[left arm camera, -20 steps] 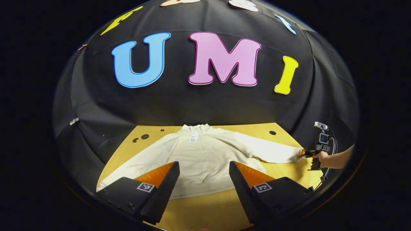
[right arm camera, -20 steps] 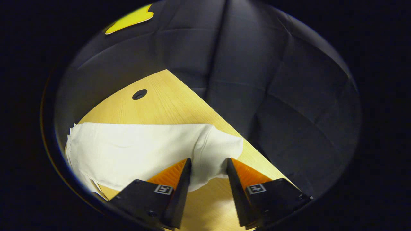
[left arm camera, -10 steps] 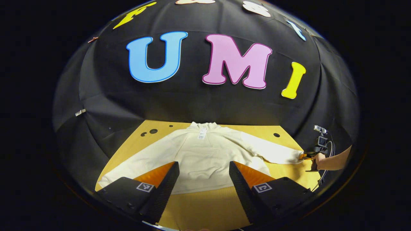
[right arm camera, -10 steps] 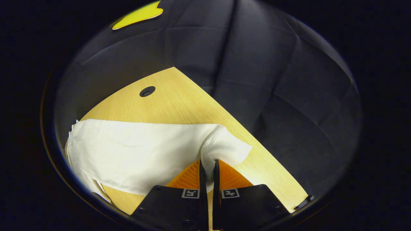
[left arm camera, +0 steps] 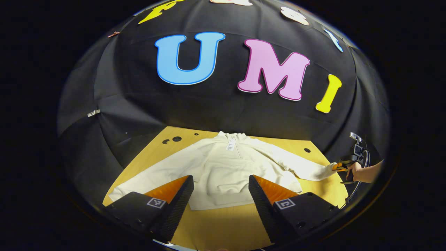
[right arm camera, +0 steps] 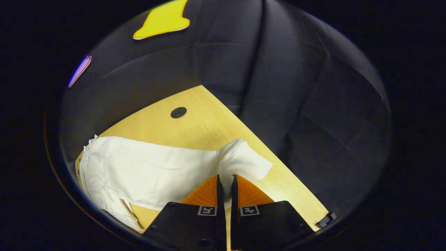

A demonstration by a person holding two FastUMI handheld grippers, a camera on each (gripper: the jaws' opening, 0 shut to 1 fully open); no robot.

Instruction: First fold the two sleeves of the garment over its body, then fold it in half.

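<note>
A cream long-sleeved garment point(left arm camera: 226, 167) lies flat on the wooden table point(left arm camera: 223, 226), collar toward the far wall, both sleeves spread out. My left gripper point(left arm camera: 221, 181) hangs open above the garment's near hem, holding nothing. In the right gripper view, my right gripper point(right arm camera: 225, 178) is shut on the cuff end of the right sleeve point(right arm camera: 163, 170), which is lifted slightly off the table point(right arm camera: 195, 122). The left gripper view shows that right gripper point(left arm camera: 339, 166) far off at the table's right edge, held by a hand point(left arm camera: 355, 170). The left sleeve point(left arm camera: 153, 177) lies untouched.
Black cloth walls close in behind and beside the table. Small round holes point(left arm camera: 176, 138) mark the table's far left, another hole point(right arm camera: 178, 112) sits near the far right corner. The table's right edge point(right arm camera: 278, 167) runs close to the held cuff.
My right gripper closed on the sleeve cuff and has lifted it a little, turning slightly left. The left gripper stayed open and swung its view to the left.
</note>
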